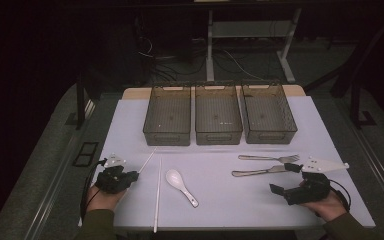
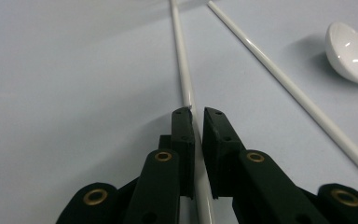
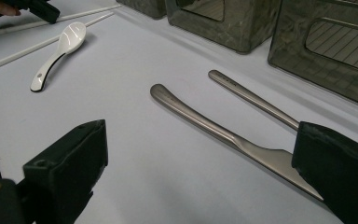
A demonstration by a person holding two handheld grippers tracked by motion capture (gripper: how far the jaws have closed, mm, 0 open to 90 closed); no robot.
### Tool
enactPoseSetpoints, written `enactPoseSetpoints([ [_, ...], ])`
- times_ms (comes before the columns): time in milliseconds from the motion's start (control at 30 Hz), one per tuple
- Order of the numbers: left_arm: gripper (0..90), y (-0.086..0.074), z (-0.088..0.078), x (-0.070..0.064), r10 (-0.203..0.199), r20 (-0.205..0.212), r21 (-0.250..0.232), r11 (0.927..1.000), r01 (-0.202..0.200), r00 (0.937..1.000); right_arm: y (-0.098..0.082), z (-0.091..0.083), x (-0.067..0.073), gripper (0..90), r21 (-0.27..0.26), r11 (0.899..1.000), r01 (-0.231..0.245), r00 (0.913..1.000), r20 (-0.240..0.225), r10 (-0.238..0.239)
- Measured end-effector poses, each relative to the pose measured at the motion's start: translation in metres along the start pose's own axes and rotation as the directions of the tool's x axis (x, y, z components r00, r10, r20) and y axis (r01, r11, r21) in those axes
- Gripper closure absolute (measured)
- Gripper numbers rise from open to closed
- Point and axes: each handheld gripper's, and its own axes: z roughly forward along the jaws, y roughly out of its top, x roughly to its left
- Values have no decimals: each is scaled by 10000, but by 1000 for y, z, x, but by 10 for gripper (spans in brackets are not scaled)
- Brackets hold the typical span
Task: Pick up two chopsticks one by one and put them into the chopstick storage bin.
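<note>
1 chopstick (image 2: 182, 60) betw. left tongs (image 2: 196, 112)

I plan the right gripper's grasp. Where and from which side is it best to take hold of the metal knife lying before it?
Probably grip the knife at its slim handle, near the middle, coming from above with the jaws astride it. It lies flat on the table, and the fork lies close beside it, so a side approach looks crowded. The right gripper stands open.
</note>
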Motion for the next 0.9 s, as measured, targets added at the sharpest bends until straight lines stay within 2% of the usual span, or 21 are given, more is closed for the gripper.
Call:
enactPoseSetpoints([
  [33, 819, 0, 0, 0, 94, -35, 22, 10000, -94, 9999, 0, 0, 0, 35, 6, 10000, 9, 10000, 2, -9],
  [167, 838, 1, 0, 0, -187, -52, 51, 9998, 187, 9998, 0, 1, 1, 35, 22, 10000, 52, 10000, -23, -52],
  [400, 843, 3, -5, -3, 69, 95, 86, 9999, -69, 9999, 0, -1, 0, 36, -37, 10000, 20, 10000, -13, -20],
  [633, 844, 8, -12, -6, 285, 275, -450, 9986, -273, 9992, 0, -1, 0, 35, -46, 10000, 62, 10000, 2, -62],
  [700, 844, 10, -14, -8, 458, 409, -594, 9973, -433, 9981, 0, -1, 0, 36, -36, 10000, 52, 10000, 15, -52],
  [900, 844, 17, -19, -14, 685, 871, -1052, 9927, -593, 9938, 0, -1, 0, 35, -38, 10000, 38, 10000, 12, -38],
])
